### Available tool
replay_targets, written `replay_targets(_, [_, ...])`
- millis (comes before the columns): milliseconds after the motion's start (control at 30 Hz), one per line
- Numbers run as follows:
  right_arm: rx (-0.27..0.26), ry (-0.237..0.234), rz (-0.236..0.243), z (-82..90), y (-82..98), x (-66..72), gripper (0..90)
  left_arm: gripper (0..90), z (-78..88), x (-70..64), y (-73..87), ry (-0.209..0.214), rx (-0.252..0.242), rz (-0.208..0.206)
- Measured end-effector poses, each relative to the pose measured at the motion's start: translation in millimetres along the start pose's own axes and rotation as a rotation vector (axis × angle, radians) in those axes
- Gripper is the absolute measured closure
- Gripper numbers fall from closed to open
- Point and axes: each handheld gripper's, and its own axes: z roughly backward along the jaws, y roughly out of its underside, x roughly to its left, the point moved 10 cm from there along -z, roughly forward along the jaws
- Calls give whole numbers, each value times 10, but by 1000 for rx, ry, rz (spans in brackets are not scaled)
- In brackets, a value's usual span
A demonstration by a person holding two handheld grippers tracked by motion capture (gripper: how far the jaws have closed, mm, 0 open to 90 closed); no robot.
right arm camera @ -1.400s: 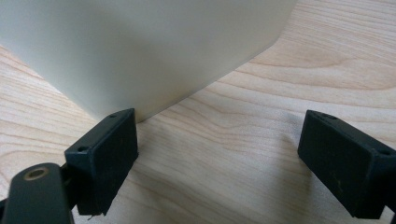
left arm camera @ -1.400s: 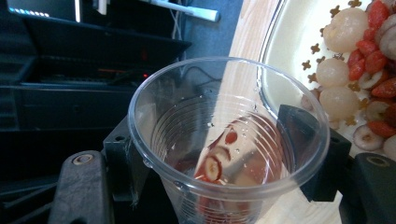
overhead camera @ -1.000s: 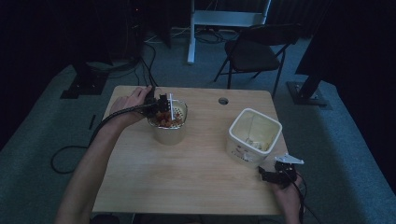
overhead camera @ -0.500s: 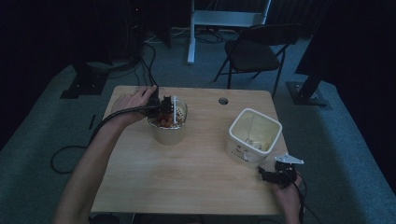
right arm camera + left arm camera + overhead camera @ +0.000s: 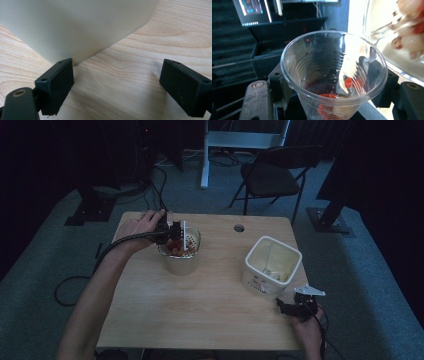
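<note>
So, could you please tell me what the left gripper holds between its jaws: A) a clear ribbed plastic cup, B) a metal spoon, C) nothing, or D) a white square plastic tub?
A: in the left gripper view the clear ribbed plastic cup, with red bits at its bottom, sits clamped between the left gripper and its black jaws.

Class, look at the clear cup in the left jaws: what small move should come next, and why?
Probably tip the clear cup a little further over the bowl. The left gripper holds it tilted at the bowl's rim, and red bits remain at its bottom.
</note>
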Motion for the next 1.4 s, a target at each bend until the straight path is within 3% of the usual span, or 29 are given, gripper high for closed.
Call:
replay_targets(133, [0,0,0,0,0,0,117,329,45,-19,-47,-1,-24,-11])
replay_targets(300, [0,0,0,0,0,0,117,329,-17,-7,57,1,12,0])
replay_targets(400, [0,0,0,0,0,0,117,329,32,-11,13,-9,-15,-17])
replay_targets(467, [0,0,0,0,0,0,117,329,-16,5,80,-20,18,-39])
replay_targets(633, [0,0,0,0,0,0,117,330,24,7,69,-26,5,-45])
replay_targets(700, [0,0,1,0,0,0,117,330,22,10,41,-39,8,-79])
replay_targets(833, [0,0,0,0,0,0,117,330,38,9,23,-42,2,-79])
replay_targets(1200, [0,0,0,0,0,0,117,330,28,-7,7,-98,27,-181])
replay_targets(1400, [0,0,0,0,0,0,117,331,25,3,24,-105,34,-184])
